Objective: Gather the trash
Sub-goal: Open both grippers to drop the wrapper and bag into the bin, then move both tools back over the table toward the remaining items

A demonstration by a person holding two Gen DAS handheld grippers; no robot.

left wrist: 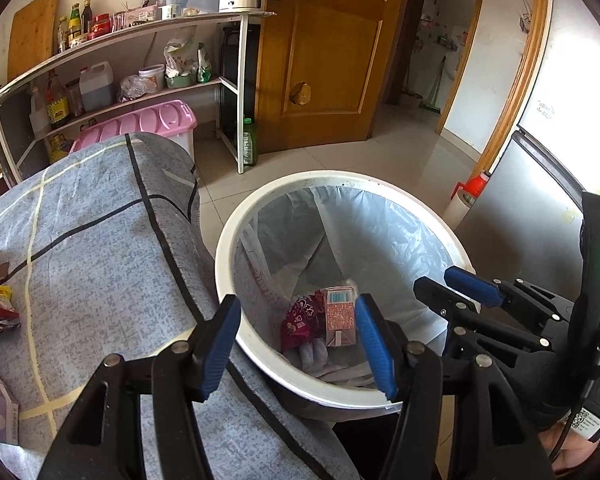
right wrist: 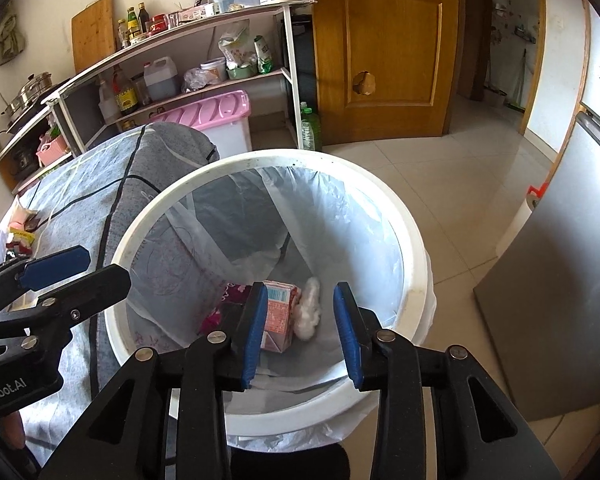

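Carton lies in bin below both claws, left and right, spread, empty.

Both the left gripper and right gripper have black frames, silver screws and ribbed blue-padded jaws.

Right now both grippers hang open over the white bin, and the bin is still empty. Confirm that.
Not quite. Both the left gripper and the right gripper do hang open over the white bin, but it is not empty: the right wrist view shows a pink carton, a white wad and a red wrapper in its liner.
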